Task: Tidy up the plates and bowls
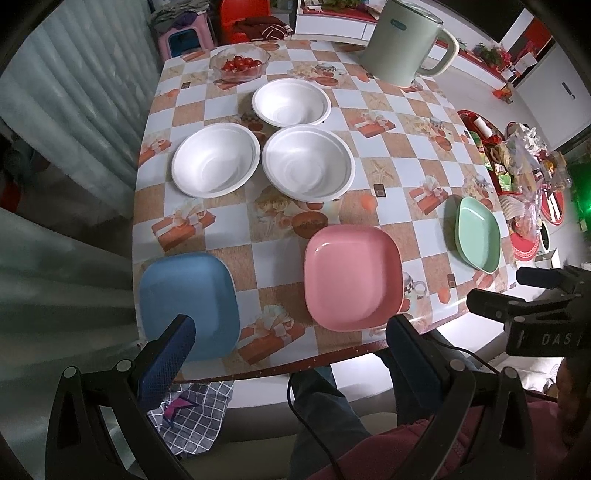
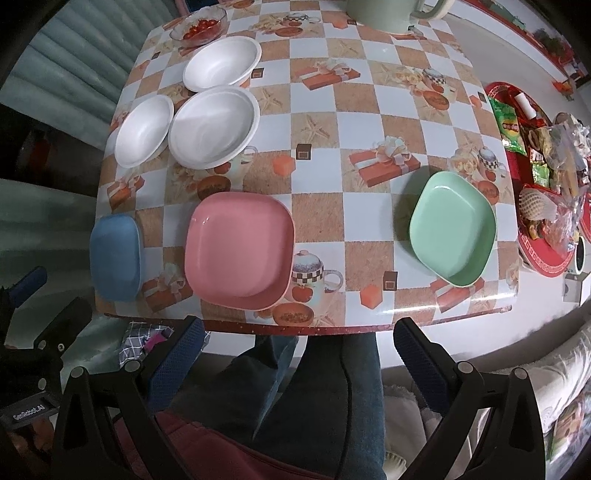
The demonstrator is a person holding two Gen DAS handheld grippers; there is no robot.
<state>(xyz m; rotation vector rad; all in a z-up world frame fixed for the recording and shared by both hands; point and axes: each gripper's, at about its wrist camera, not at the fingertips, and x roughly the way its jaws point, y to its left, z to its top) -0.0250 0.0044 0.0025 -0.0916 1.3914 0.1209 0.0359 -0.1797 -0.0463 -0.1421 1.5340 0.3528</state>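
Note:
Three white bowls sit grouped at the table's left: one far (image 1: 291, 102) (image 2: 221, 62), one left (image 1: 216, 163) (image 2: 144, 131), one right (image 1: 308, 163) (image 2: 214, 127). A blue plate (image 1: 188, 284) (image 2: 115, 256), a pink plate (image 1: 352, 277) (image 2: 238, 249) and a green plate (image 1: 477, 232) (image 2: 452, 232) lie along the near edge. My left gripper (image 1: 288, 332) is open and empty, held before the near edge between the blue and pink plates. My right gripper (image 2: 297, 339) is open and empty, below the table edge near the pink plate.
A glass bowl of cherry tomatoes (image 1: 241, 63) (image 2: 199, 25) stands at the far left. A pale green kettle (image 1: 408, 38) stands at the far side. A red tray of snack packets (image 2: 543, 177) lies beyond the right edge. The checkered tablecloth (image 2: 369, 110) covers the table.

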